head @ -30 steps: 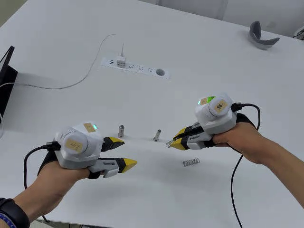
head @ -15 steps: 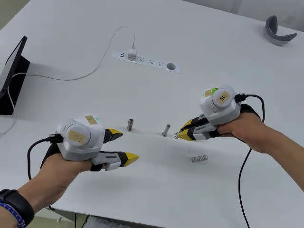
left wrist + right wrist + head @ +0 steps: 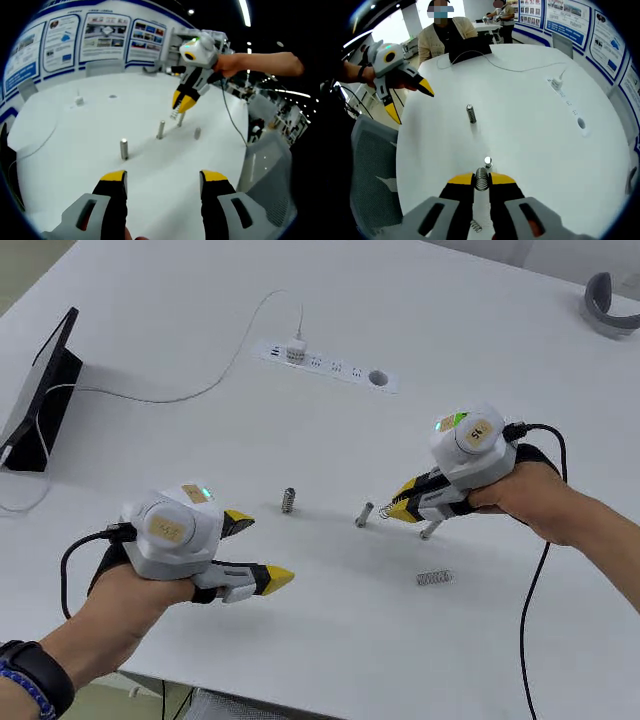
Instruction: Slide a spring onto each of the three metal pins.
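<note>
Already one spring on, a second held at the middle pin

The right gripper (image 3: 393, 511) has its jaws closed on a spring (image 3: 481, 178), which sticks out past the yellow tips. Its free end sits just beside the top of the middle pin (image 3: 364, 515), which stands upright and bare on the bench (image 3: 200, 330). Whether spring and pin touch cannot be told.

The third pin (image 3: 430, 530) stands close under the body of the right gripper and looks bare. On the other side of the middle pin, the first pin (image 3: 469, 107) has a fitted spring (image 3: 471, 116) around its shaft. A loose spring (image 3: 433, 578) lies flat on the bench, near the third pin on the person's side.

The left gripper (image 3: 268, 547) hangs over the bench, apart from the pins. Its jaws are wide open and hold nothing.

Farther back lies a white power strip (image 3: 325, 364) with an adapter plugged in and a cable trailing off. A dark screen (image 3: 45, 390) stands at the left edge, and a grey curved band (image 3: 605, 305) rests in the far corner. In the right gripper view, a person (image 3: 445, 32) sits at the far side of the bench.
</note>
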{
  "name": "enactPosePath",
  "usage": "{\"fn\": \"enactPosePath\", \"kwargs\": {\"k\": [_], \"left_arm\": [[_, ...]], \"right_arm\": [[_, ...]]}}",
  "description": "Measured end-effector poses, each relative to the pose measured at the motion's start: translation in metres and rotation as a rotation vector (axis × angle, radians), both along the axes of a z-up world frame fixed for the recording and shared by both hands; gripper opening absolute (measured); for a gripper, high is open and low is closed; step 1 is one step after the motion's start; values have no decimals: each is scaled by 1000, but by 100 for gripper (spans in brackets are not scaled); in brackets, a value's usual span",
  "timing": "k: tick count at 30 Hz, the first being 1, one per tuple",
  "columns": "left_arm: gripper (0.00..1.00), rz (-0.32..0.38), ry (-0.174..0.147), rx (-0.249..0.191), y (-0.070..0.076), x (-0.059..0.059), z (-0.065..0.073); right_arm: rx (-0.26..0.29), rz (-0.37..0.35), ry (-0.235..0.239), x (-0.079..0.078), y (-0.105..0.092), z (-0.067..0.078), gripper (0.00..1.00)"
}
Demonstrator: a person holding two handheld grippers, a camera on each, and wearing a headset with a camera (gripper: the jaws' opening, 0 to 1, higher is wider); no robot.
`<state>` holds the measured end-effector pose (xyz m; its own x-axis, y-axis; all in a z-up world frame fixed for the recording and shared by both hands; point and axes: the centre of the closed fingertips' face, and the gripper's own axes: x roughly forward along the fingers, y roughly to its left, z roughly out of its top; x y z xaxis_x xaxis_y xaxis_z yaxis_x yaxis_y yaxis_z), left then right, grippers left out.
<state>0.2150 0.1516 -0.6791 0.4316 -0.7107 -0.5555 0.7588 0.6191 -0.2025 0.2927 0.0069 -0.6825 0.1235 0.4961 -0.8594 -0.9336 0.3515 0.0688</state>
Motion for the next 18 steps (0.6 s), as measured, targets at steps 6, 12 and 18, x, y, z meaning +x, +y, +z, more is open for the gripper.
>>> {"fn": "enactPosePath", "kwargs": {"k": [6,12,18], "left_arm": [[63,20,4,-2,4,1,0],[66,33,10,-1,8,1,0],[71,55,15,-10,13,4,1]], "right_arm": [[-10,8,-6,6,2,0,13],[-15,22,-6,12,5,-2,13],[-22,41,-2,14,9,-5,13]]}}
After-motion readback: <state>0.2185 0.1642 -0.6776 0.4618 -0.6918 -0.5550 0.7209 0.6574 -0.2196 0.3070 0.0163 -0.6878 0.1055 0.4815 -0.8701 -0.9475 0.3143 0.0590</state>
